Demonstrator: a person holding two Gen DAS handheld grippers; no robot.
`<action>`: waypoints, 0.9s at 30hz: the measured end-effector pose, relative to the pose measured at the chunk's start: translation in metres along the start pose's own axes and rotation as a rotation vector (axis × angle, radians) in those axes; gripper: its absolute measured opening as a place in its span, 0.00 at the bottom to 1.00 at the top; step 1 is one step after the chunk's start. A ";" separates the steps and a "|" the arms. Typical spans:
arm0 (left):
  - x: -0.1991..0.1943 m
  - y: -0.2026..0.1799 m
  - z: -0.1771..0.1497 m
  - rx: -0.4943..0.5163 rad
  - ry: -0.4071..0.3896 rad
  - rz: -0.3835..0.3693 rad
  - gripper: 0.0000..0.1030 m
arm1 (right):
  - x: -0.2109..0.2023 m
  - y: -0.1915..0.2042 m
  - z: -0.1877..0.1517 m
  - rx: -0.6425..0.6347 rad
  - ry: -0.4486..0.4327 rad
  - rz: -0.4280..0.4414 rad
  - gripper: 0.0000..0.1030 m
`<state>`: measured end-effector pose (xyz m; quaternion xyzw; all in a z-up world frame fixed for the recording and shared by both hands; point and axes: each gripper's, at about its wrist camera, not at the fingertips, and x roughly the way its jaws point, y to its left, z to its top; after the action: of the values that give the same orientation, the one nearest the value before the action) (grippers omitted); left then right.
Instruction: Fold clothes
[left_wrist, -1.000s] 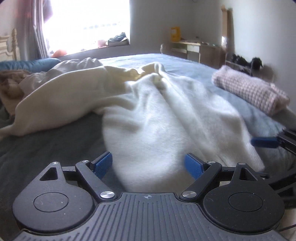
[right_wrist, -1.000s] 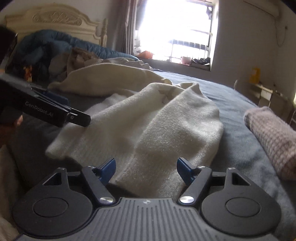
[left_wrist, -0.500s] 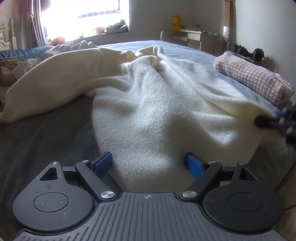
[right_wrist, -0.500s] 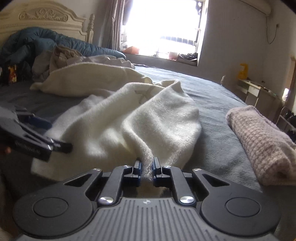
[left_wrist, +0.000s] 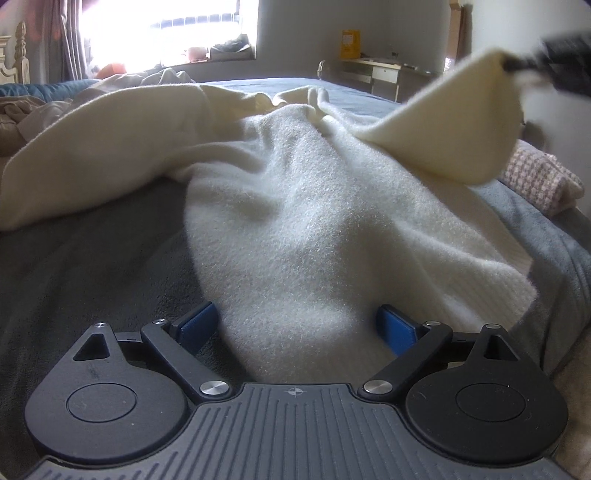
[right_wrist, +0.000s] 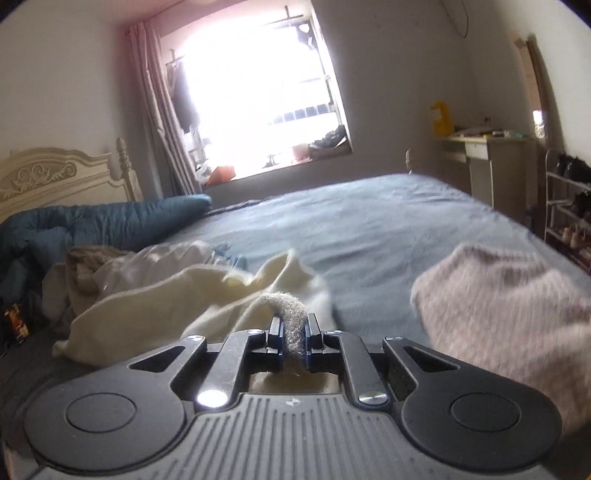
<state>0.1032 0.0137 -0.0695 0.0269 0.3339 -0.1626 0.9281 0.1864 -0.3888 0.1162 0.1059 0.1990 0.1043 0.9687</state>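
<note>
Left wrist view: my left hand-held gripper (left_wrist: 297, 323) sits low over the bed (left_wrist: 85, 251), blue pads spread wide, gripping nothing. The near hem of the cream sweater (left_wrist: 295, 221) lies between and just under the pads. The garment is rumpled across the grey cover, not flat. Upper right, one corner of it is lifted clear of the bed, pinched by the right hand-held gripper (left_wrist: 517, 65); that part is motion-blurred.

Right wrist view: right hand-held gripper (right_wrist: 294, 334) is clenched on a fold of cream sweater (right_wrist: 166, 314), fabric bulging up between the pads. The rest trails down to the left. A pink knitted piece (right_wrist: 509, 306), apparently folded, rests on the bed to the right.

Judgement: step in hand is raising one edge to spread or fold over the sweater; I cannot tell which. The next move likely calls for the left pads to close on the near hem, so both corners are controlled and the cloth comes taut.
</note>
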 end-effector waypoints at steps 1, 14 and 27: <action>0.000 0.001 0.000 -0.006 0.002 -0.002 0.91 | 0.015 -0.006 0.029 0.007 -0.028 -0.027 0.11; -0.012 0.022 -0.006 -0.085 0.030 -0.061 0.91 | 0.049 -0.084 0.121 0.179 -0.117 -0.219 0.53; -0.055 0.065 -0.029 -0.254 -0.012 -0.051 0.88 | -0.031 0.061 -0.078 -0.332 0.044 0.095 0.53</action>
<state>0.0664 0.0955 -0.0607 -0.1003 0.3467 -0.1426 0.9216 0.1169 -0.3257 0.0729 -0.0487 0.1951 0.1836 0.9622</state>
